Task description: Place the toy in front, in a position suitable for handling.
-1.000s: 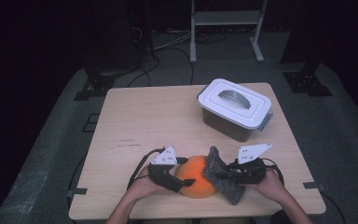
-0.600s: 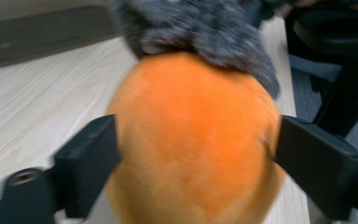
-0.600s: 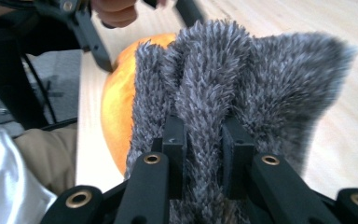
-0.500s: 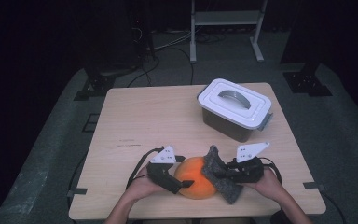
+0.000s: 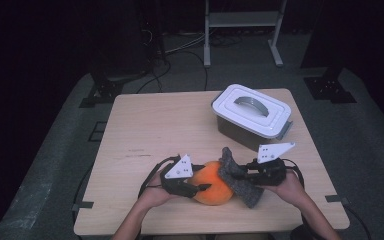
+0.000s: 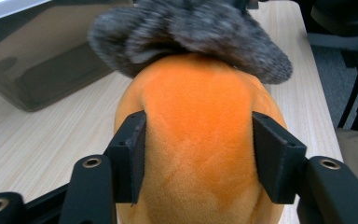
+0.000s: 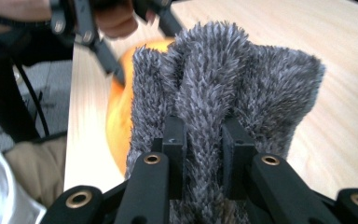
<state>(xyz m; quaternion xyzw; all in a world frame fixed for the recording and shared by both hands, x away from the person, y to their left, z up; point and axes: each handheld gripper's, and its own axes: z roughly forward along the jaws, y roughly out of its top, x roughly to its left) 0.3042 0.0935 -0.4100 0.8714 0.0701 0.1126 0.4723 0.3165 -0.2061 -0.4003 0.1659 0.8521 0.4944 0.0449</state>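
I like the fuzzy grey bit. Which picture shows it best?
The right gripper view: the grey fuzzy piece is close, pinched in the tongs. The left gripper view shows it blurred behind the orange plush; the high view shows it small.

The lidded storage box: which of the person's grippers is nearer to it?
Right. The right gripper, pinching grey fur, sits just in front of the box; the left gripper is farther left.

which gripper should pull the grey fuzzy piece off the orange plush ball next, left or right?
Right, most likely. The right gripper is pinched shut on a fold of the grey fuzzy fabric piece, while the left gripper clamps the round orange plush ball, bracing it on the wooden table.
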